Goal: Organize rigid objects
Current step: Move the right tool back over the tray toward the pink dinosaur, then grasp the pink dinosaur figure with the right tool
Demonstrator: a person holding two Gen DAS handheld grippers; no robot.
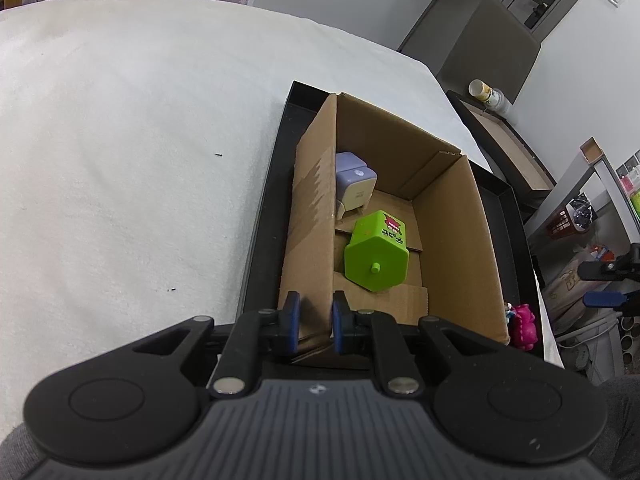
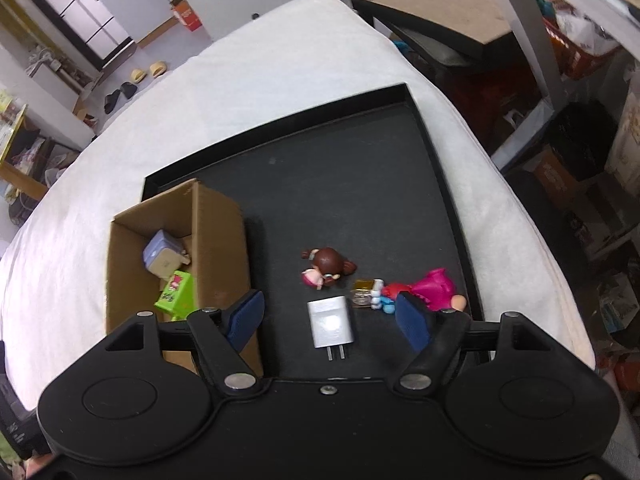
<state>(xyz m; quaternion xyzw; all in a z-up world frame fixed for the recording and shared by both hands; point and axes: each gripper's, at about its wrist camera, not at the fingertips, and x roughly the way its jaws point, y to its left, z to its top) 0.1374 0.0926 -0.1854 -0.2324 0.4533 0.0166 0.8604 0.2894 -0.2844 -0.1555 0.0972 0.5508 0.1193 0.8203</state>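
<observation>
A brown cardboard box (image 1: 448, 240) stands on a black tray (image 2: 360, 184) on a white-covered table. Inside the box lie a green hexagonal toy (image 1: 376, 256) and a lavender block (image 1: 354, 188); both also show in the right wrist view (image 2: 176, 294) (image 2: 162, 256). My left gripper (image 1: 314, 322) is shut on the box's near-left wall. My right gripper (image 2: 330, 318) is open above a white plug adapter (image 2: 330, 322) lying on the tray. Beyond it lie a brown-haired doll (image 2: 326, 266), a small clear bottle (image 2: 364, 292) and a pink figure (image 2: 430, 286).
The tray's raised rim (image 2: 452, 200) runs along the right, near the table's edge. A second dark tray (image 2: 440, 28) sits off the table's far corner. Shelving and storage boxes (image 2: 580, 160) crowd the right side. The pink figure also shows in the left wrist view (image 1: 524, 326).
</observation>
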